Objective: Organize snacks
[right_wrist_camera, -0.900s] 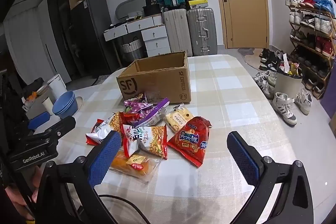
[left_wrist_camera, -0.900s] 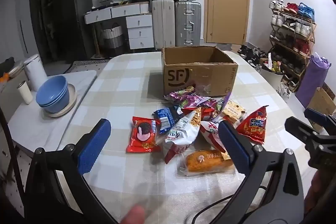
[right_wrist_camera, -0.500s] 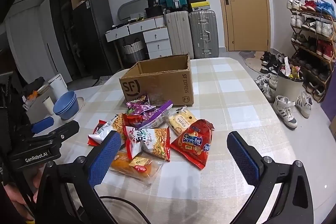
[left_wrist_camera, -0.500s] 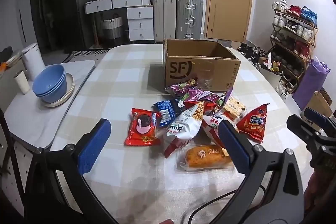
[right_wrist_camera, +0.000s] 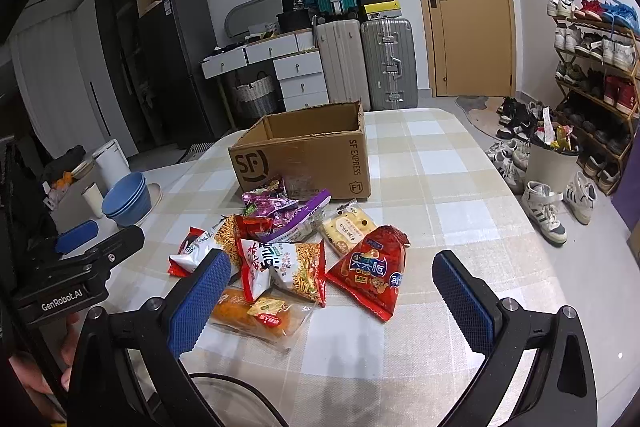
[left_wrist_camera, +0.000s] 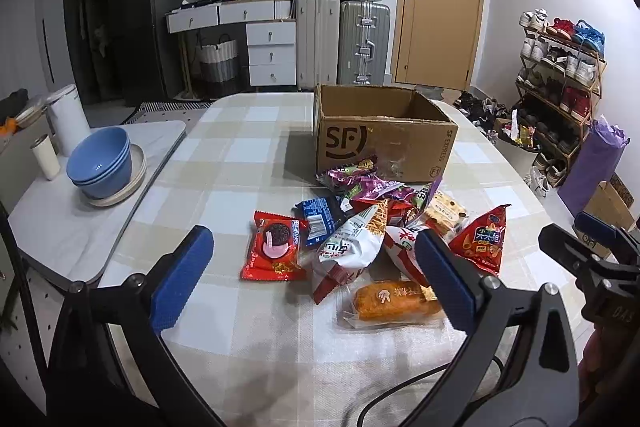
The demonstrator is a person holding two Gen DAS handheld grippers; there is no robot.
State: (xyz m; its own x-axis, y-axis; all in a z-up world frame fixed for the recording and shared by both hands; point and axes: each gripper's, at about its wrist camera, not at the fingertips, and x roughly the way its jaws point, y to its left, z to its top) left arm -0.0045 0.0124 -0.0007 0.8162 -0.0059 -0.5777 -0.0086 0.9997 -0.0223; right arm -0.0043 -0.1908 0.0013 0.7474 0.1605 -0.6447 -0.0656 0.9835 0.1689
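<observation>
Both tools are held above the near edge of the checked table, and nothing is gripped: the left gripper is spread wide, and the right gripper is spread just as wide. The snack pile is heaped mid-table, just in front of the open cardboard box, which is seen standing empty as far as its inside shows.

A first pick is judged to be in hand. An outlying packet is best taken: the red cookie pack at the pile's left edge, or the red triangular chip bag at its right. Each lies mostly clear of its neighbours, so the heap need not be disturbed. The pack should be pinched by an edge, not crushed flat.

The box floor is largely hidden behind its near wall. The lower packets are covered by those on top, and most printed labels are too small to be read. The orange bread roll is partly masked by a finger.
</observation>
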